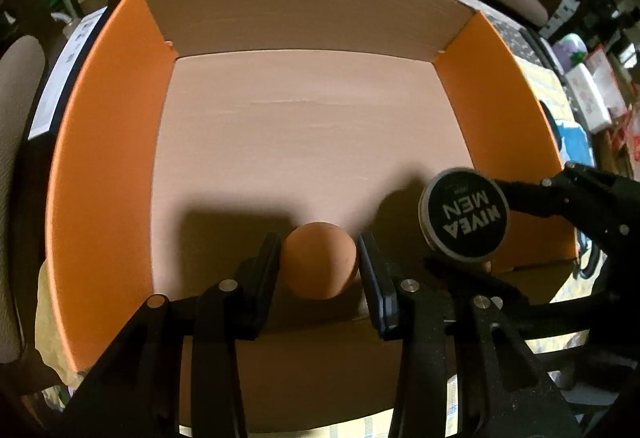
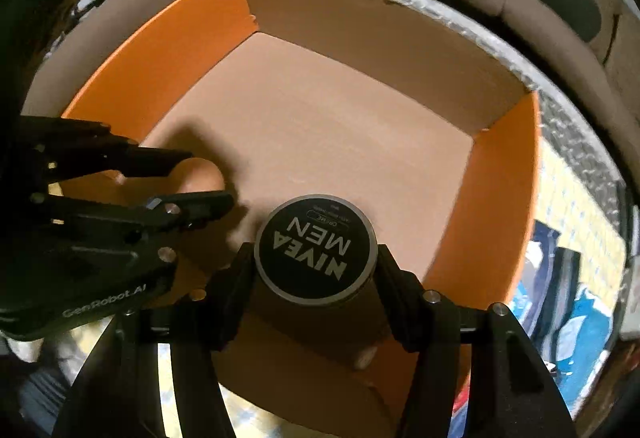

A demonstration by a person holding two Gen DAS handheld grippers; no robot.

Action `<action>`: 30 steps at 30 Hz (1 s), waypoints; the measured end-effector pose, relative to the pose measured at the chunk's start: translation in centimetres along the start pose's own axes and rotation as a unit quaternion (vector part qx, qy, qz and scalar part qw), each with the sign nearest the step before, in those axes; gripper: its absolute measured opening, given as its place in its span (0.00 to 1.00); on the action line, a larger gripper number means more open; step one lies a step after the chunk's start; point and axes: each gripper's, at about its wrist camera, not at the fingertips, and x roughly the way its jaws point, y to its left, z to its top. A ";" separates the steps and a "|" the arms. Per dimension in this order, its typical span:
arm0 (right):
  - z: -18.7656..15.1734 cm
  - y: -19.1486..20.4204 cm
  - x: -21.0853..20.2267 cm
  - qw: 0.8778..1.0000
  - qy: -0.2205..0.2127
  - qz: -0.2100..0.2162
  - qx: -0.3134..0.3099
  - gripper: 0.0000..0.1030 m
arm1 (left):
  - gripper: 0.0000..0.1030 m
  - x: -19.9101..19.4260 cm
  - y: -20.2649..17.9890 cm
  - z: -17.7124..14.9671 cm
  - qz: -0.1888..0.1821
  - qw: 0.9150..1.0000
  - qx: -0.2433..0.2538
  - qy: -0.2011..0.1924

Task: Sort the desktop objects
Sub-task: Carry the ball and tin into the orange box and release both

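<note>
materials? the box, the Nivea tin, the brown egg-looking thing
Box: cardboard, matte; torn edge along the far wall, orange-coated side walls.
Tin: likely metal; dark printed lid with a silvery rim, slight sheen.
Egg: smooth, matte brown, egg-shaped; real shell or plastic dummy, cannot tell.
Left gripper holds the egg, right gripper holds the tin.

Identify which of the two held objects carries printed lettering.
The black round tin, held by the right gripper, reads NIVEA MEN on its lid. The orange ball in the left gripper is plain.
</note>
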 end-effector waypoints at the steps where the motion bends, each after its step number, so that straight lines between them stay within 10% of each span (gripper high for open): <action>1: 0.2 0.0 0.1 1.000 0.005 0.007 0.003 0.58 | 0.36 -0.1 0.3 0.1 0.000 1.000 -0.002 0.000; 14: 0.4 -1.8 5.1 0.986 0.126 0.052 0.100 0.59 | 0.36 0.8 0.7 0.5 0.007 0.999 0.001 0.031; 27: -1.9 -1.8 -2.5 0.995 0.035 0.044 0.077 0.64 | 0.37 1.6 0.5 0.1 -0.024 0.998 -0.030 0.046; 30: -3.3 -2.7 -4.9 0.995 0.008 0.048 0.092 0.64 | 0.57 1.8 -0.2 0.2 -0.008 0.999 -0.032 0.040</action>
